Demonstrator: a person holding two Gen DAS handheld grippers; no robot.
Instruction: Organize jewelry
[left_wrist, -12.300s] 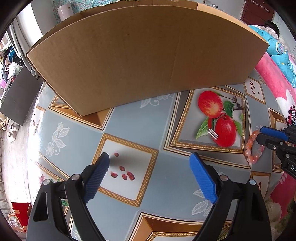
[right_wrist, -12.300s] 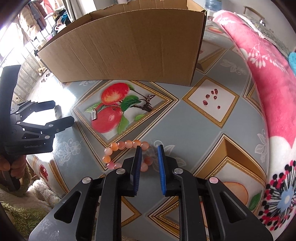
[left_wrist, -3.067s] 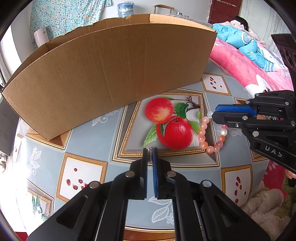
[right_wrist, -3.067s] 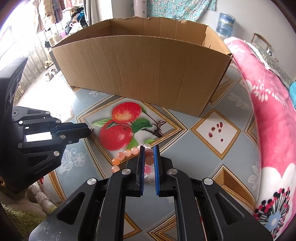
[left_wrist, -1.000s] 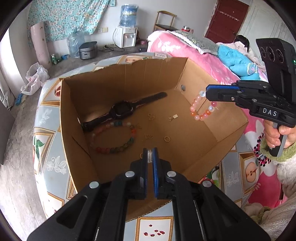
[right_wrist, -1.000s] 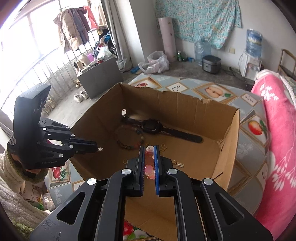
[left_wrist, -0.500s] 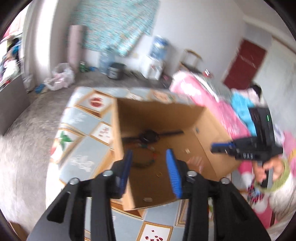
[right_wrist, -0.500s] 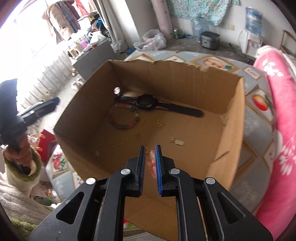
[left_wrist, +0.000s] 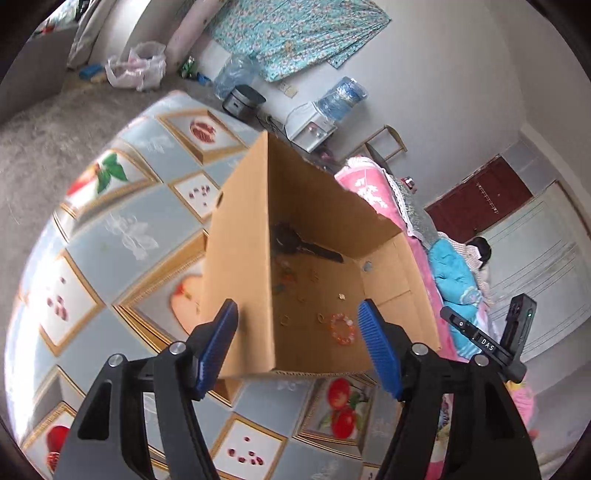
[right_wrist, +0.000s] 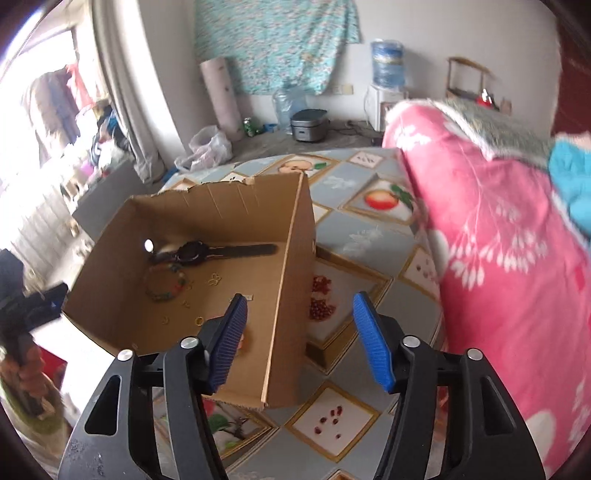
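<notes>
You look down on a table covered in a fruit-print cloth (left_wrist: 122, 229), with an open cardboard box (left_wrist: 236, 258) standing on it. Inside the box lie a black watch (right_wrist: 199, 253), a multicoloured bead bracelet (right_wrist: 166, 284), a pink bead bracelet (left_wrist: 342, 328) and several small gold pieces. Your left gripper (left_wrist: 297, 341) and right gripper (right_wrist: 299, 332) are both opening, with nothing between their pads. No jewelry shows on the cloth, so the sorting looks nearly finished.
</notes>
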